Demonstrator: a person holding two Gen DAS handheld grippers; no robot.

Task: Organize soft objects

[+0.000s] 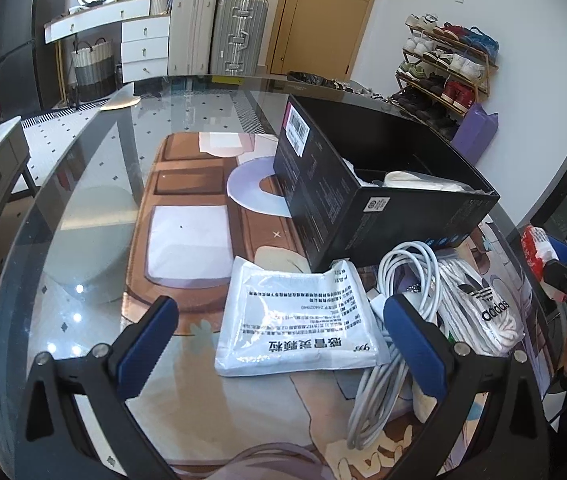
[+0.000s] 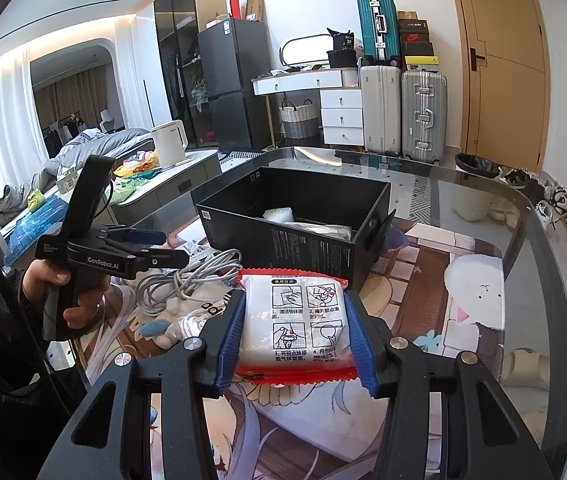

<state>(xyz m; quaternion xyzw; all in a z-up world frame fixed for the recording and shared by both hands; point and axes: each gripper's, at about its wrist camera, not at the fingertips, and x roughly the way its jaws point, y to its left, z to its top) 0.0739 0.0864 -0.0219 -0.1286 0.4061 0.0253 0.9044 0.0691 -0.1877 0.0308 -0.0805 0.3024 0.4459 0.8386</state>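
My right gripper (image 2: 295, 328) is shut on a red-edged white packet (image 2: 295, 320) and holds it above the table, short of the open black box (image 2: 303, 216). The box (image 1: 363, 184) holds white soft items (image 1: 423, 182). My left gripper (image 1: 279, 320) is open, its fingers either side of a white medicine sachet (image 1: 295, 320) lying flat on the table. A coiled white cable (image 1: 407, 276) and white Adidas socks (image 1: 483, 308) lie to the right of the sachet. The left gripper also shows in the right wrist view (image 2: 139, 240). The packet shows in the left wrist view (image 1: 535, 248) at the far right.
The glass table (image 1: 83, 208) carries a printed mat (image 2: 463, 280). A small plush toy (image 2: 167, 324) lies by the socks. Suitcases (image 2: 403, 112), a drawer unit, a shoe rack (image 1: 443, 72) and a side counter with a kettle (image 2: 169, 142) stand around the table.
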